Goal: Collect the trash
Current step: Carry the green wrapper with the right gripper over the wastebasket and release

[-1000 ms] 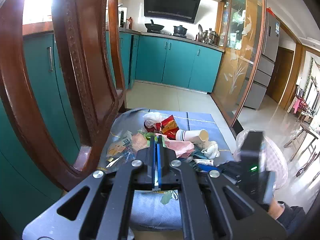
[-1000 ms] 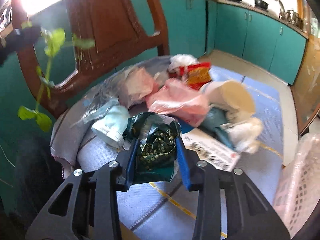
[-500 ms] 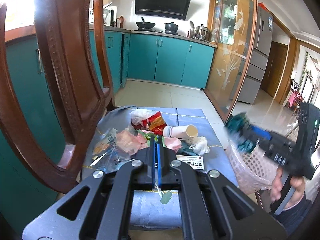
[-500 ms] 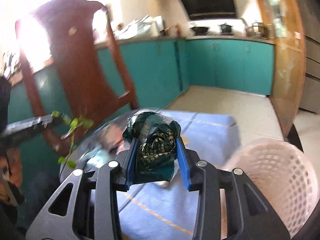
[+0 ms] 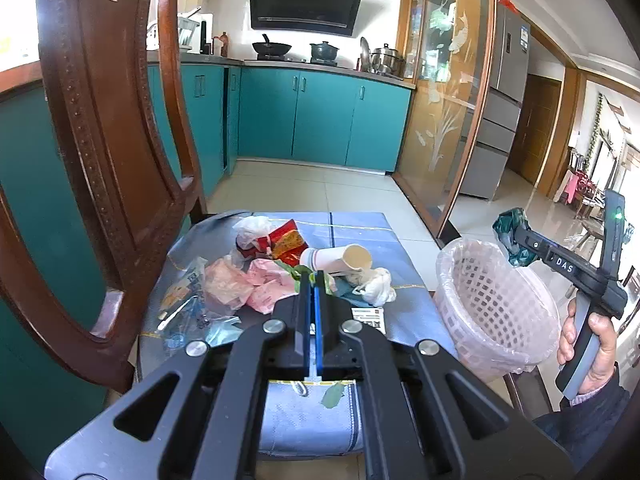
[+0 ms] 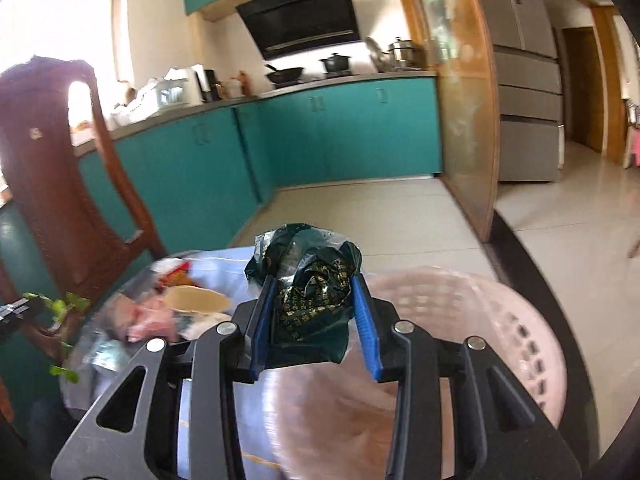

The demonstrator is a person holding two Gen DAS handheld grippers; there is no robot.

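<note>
The right gripper (image 6: 314,312) is clamped on a crumpled dark green wrapper (image 6: 310,280) and holds it above the rim of the pink basket (image 5: 492,304), which stands beside the table (image 5: 360,228). The left gripper (image 5: 313,280) has its jaws pressed together on a leafy green stem (image 5: 298,270) over the trash pile (image 5: 272,268).

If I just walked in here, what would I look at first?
Probably the dark green crumpled wrapper pinched in the right gripper, held over the pink basket beside the table. Next, the messy trash pile on the blue tablecloth, with a paper cup lying on its side. The left gripper is shut on a leafy green stem.
</note>
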